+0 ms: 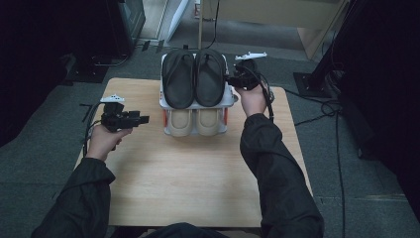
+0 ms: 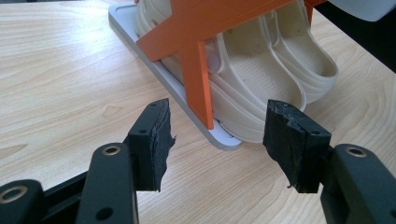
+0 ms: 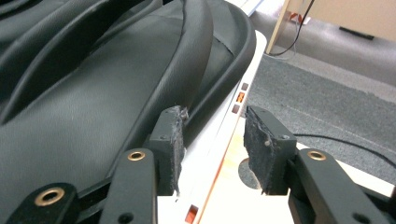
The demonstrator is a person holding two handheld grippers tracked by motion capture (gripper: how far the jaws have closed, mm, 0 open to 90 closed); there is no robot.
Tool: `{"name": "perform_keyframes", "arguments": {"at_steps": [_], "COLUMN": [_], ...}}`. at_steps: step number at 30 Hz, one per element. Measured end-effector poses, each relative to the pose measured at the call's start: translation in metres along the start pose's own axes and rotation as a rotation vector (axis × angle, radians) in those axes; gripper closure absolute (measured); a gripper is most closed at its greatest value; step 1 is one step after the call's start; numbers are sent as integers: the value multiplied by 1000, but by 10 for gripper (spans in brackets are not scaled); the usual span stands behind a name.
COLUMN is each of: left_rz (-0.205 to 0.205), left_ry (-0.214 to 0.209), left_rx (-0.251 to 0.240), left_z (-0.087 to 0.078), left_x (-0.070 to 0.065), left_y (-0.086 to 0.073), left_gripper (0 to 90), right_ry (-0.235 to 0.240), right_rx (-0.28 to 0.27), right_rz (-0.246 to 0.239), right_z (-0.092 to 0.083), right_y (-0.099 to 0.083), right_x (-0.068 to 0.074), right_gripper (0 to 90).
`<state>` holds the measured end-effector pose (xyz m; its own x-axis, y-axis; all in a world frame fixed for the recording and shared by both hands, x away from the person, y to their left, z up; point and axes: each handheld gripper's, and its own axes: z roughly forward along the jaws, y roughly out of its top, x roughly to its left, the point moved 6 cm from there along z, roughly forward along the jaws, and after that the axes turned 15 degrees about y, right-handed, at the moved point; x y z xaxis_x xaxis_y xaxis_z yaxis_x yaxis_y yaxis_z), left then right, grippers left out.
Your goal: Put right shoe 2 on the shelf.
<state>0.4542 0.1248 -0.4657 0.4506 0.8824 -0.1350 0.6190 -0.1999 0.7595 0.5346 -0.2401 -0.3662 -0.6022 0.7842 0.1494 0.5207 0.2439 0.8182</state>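
Shoe rack [image 1: 230,100] stands at the tabletop [image 1: 188,173] far edge, black sandals [image 1: 194,77] above beige clogs [image 1: 194,121]. Your right claw [image 3: 212,140] straddles its white upper-shelf edge, jaws spread, seemingly steadying it; left claw [image 2: 217,140] waits spread beside.

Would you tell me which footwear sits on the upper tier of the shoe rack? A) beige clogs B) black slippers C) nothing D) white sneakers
B: the high view shows the black slippers side by side on the top shelf of the shoe rack, with the beige clogs below.
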Motion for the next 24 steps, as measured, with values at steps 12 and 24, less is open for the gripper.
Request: {"name": "perform_keyframes", "arguments": {"at_steps": [12,24], "left_rz": [9,19], "left_ry": [8,5], "left_rx": [3,9], "left_z": [1,3], "left_x": [0,-4], "left_y": [-1,-3], "left_gripper": [413,402], "right_ry": [44,98], "right_rx": [-47,-50], "right_rz": [-23,-48], "right_z": [-18,-33], "right_y": [-20,-47], "right_x": [-1,2], "right_gripper": [506,465]}}
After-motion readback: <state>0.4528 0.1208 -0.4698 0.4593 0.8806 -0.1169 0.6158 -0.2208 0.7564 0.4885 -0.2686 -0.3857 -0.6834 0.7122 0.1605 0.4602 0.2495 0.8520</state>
